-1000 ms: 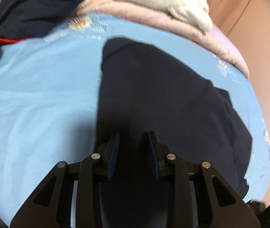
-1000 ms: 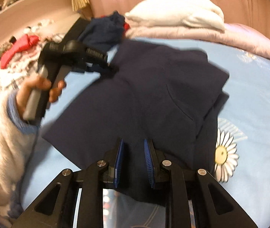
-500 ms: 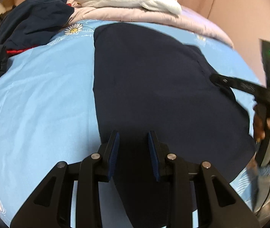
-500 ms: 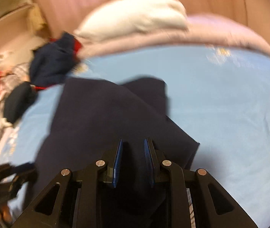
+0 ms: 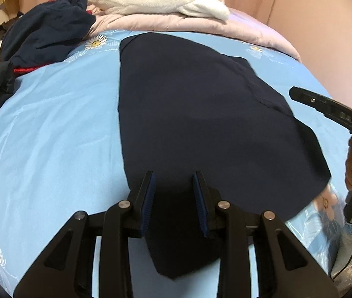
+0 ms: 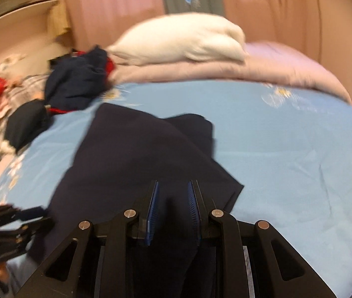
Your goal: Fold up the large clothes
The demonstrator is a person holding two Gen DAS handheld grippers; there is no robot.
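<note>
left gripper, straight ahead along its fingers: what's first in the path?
Most likely the dark navy garment lying flat on the blue bedsheet. The left gripper points down at its near end with nothing visible between, though depth is hard to judge.

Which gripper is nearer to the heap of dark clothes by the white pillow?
Left. The left gripper is on the heap's side; the right gripper is across the navy garment.
</note>
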